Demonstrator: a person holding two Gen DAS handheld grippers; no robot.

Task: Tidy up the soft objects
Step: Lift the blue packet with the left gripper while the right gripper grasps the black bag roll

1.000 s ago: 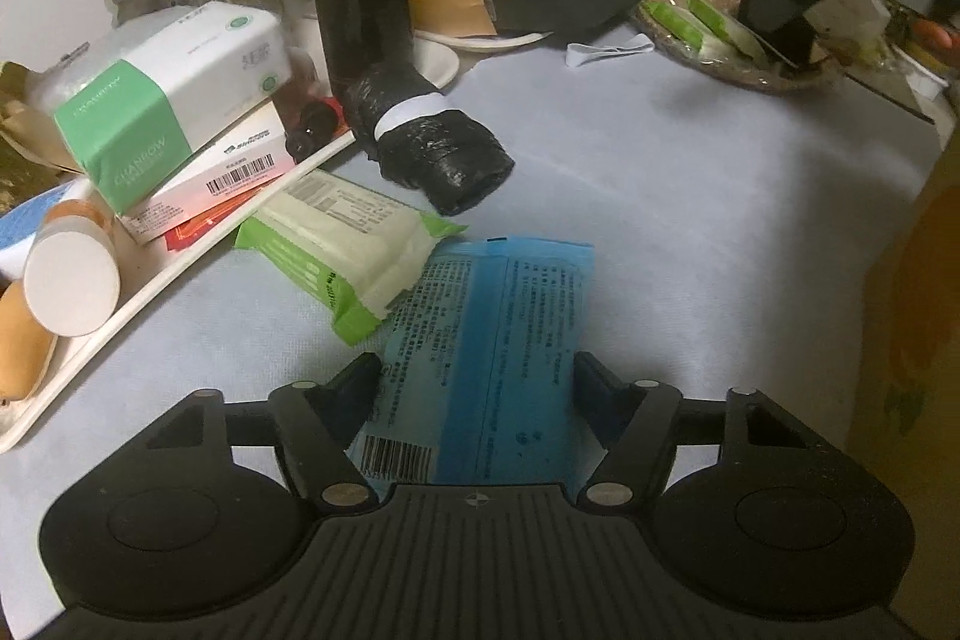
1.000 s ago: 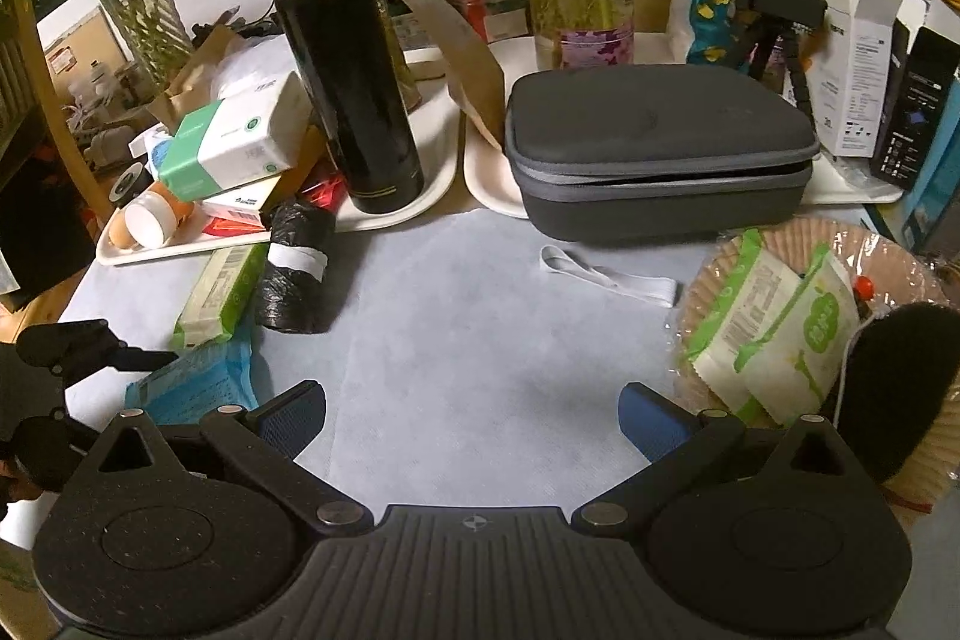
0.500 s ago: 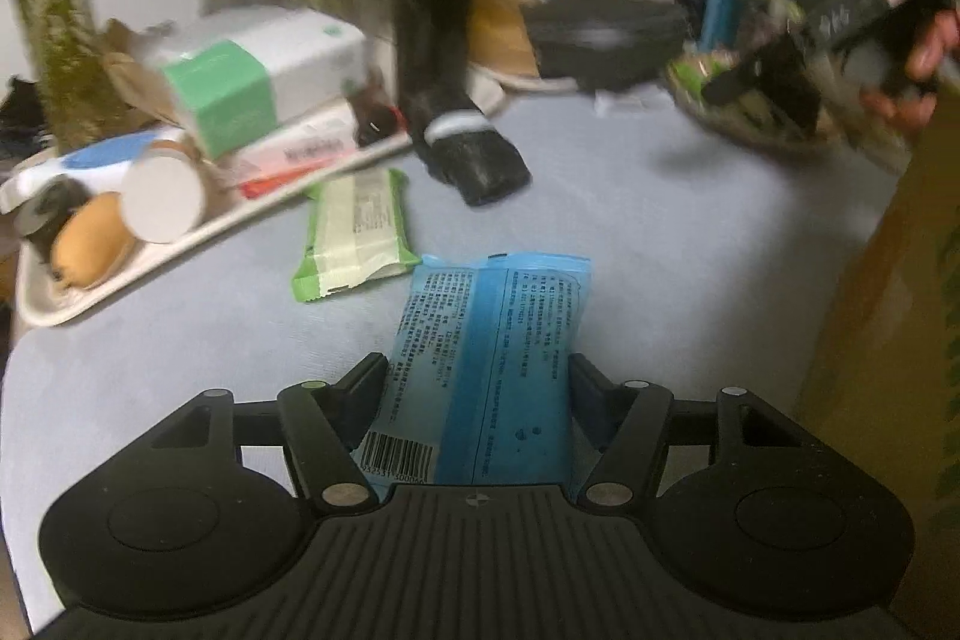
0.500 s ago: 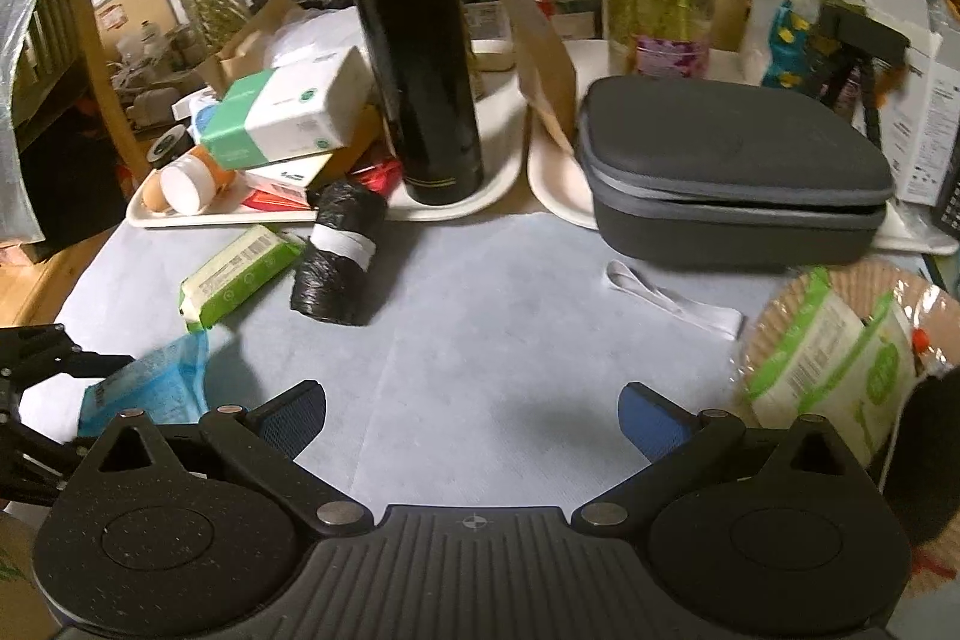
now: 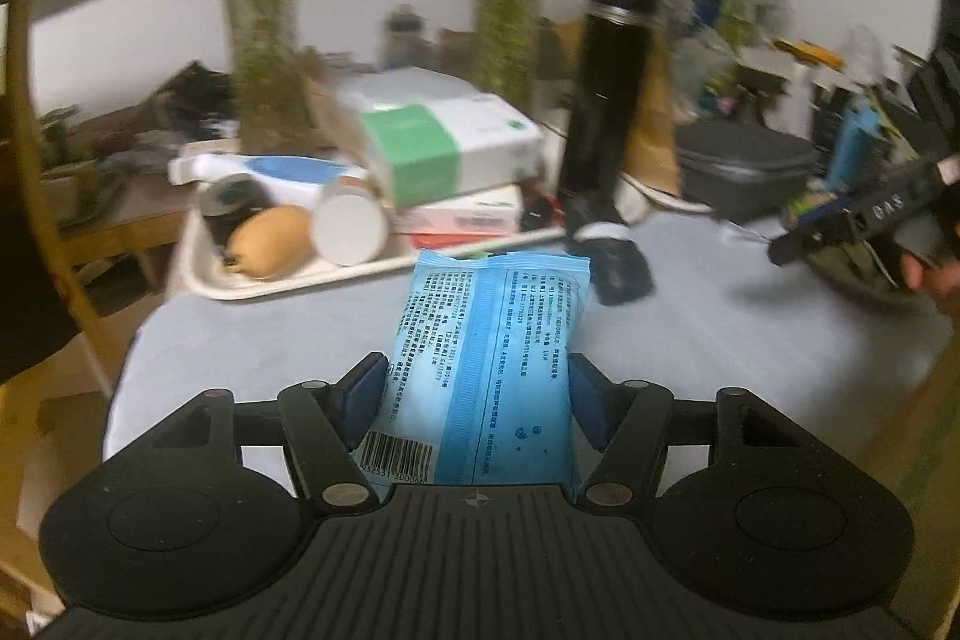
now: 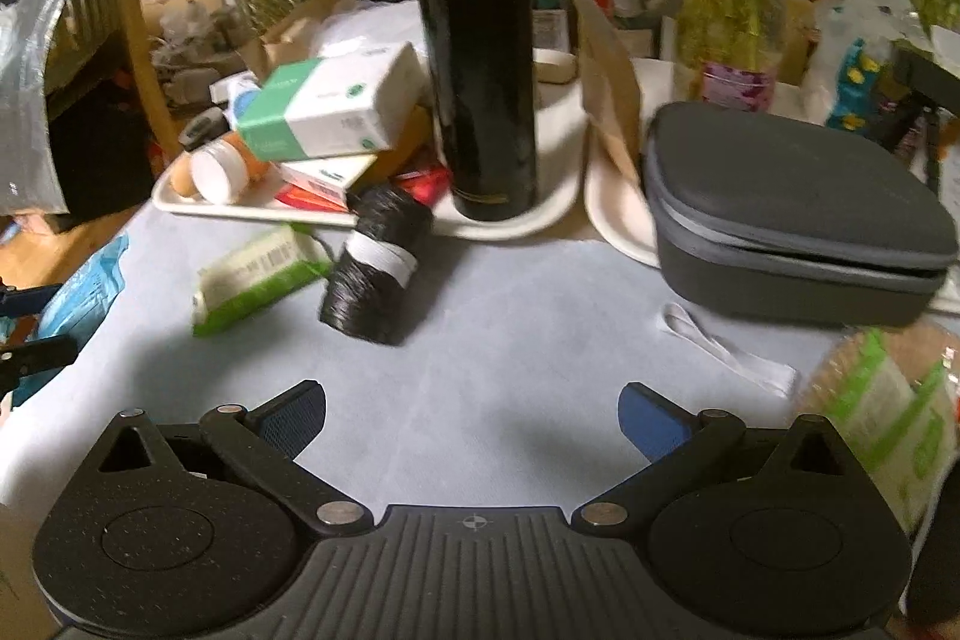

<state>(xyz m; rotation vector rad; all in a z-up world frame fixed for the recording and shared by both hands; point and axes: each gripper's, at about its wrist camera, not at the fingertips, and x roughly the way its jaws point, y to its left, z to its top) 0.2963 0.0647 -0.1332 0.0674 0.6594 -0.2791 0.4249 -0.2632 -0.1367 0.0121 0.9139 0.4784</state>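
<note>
My left gripper (image 5: 477,388) is shut on a blue wipes pack (image 5: 489,358) and holds it lifted above the grey table cover (image 5: 720,340). The same pack (image 6: 84,286) and left gripper show at the far left of the right wrist view. My right gripper (image 6: 471,415) is open and empty above the table. A green wipes pack (image 6: 258,280) and a black roll with a white band (image 6: 375,274) lie on the cover ahead of it. More green packs (image 6: 888,412) lie in a woven basket (image 6: 840,370) at the right.
A white tray (image 6: 372,220) at the back left holds a green-and-white tissue box (image 6: 330,112), small boxes, a bottle and a black thermos (image 6: 480,40). A grey zip case (image 6: 792,214) sits at the back right. A white strap (image 6: 726,349) lies near it. Plant vases stand behind.
My left gripper has lifted the blue pack off the table and tilted up. My right gripper has swung left, away from the basket, still open.
</note>
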